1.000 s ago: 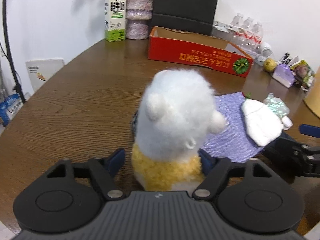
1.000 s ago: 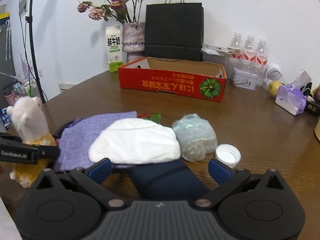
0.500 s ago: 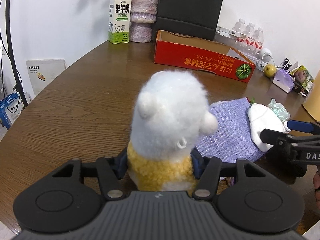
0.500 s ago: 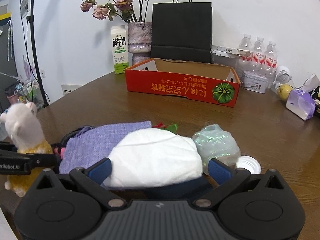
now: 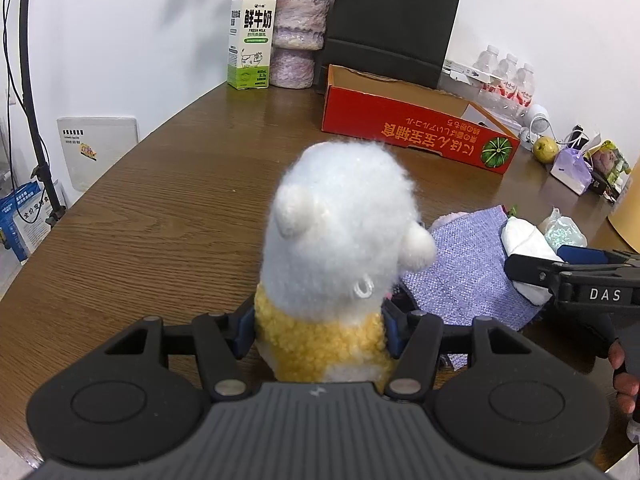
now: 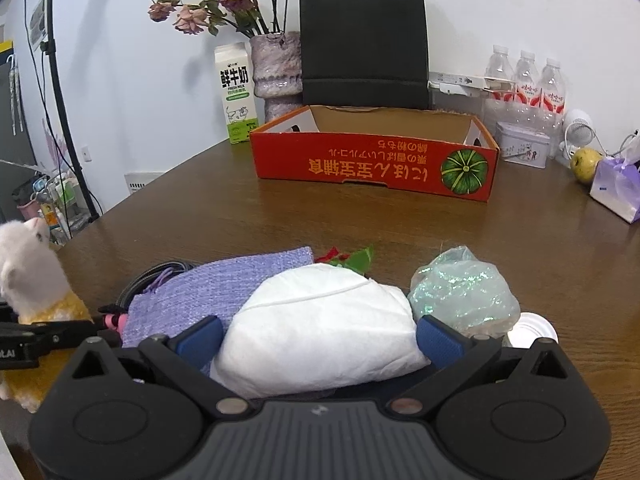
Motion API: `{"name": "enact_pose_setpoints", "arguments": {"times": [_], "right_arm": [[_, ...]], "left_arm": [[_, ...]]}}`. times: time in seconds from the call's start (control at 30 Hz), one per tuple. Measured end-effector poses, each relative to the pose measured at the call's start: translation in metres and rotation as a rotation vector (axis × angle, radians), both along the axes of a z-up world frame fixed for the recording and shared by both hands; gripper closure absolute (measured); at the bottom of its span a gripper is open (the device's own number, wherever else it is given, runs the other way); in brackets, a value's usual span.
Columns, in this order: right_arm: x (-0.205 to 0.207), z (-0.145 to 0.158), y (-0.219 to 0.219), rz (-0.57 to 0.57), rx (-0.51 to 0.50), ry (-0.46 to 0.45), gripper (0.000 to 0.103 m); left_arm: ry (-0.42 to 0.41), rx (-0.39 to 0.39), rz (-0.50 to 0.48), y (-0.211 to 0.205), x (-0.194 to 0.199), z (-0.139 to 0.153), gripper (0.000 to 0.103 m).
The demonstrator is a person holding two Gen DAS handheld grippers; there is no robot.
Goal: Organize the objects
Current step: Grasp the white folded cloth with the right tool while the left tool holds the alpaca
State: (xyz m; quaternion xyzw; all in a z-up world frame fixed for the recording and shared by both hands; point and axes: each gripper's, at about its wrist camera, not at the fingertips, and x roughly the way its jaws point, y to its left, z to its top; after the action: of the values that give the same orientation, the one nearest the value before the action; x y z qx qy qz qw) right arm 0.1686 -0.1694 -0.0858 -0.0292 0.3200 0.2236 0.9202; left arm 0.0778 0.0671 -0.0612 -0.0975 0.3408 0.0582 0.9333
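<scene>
Right wrist: glitter bag (image 6: 464, 294), cap (image 6: 532, 330) crowd white pouch (image 6: 320, 328).

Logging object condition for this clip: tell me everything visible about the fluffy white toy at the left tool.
The plush toy is a small animal with a fuzzy white head, two rounded ears and a curly yellow body. It stands upright, seen from behind, with a small white loop at its neck. The left tool has its blue pads pressed against both sides of the yellow body. Whether its base touches the wooden table is hidden.
</scene>
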Motion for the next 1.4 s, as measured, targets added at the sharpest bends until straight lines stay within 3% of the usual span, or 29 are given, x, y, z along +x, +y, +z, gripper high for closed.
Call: {"name": "enact_pose_setpoints", "arguments": {"times": [0.47,0.63,0.8,0.9,1.1,1.4], "right_arm": [[-0.002,-0.008,-0.003,0.002,0.009,-0.029,0.001],[-0.007,-0.007,-0.005,-0.006,0.006,-0.043,0.014],[-0.015,-0.006,-0.003,-0.017,-0.022,-0.076,0.018],[-0.019,-0.004,-0.003,-0.022,-0.034,-0.093,0.030],[-0.024,0.001,-0.005,-0.027,-0.040,-0.101,0.042],[-0.037,0.015,-0.005,-0.048,-0.067,-0.172,0.044]], "left_arm": [[-0.008,0.000,-0.003,0.002,-0.005,0.002,0.043],[-0.013,0.001,-0.003,0.003,-0.009,0.004,0.043],[-0.019,0.004,-0.005,0.003,-0.013,0.007,0.043],[-0.023,0.008,-0.005,0.004,-0.014,0.010,0.043],[-0.035,0.013,-0.008,0.003,-0.018,0.015,0.043],[-0.047,0.029,-0.018,0.002,-0.019,0.025,0.043]]}}
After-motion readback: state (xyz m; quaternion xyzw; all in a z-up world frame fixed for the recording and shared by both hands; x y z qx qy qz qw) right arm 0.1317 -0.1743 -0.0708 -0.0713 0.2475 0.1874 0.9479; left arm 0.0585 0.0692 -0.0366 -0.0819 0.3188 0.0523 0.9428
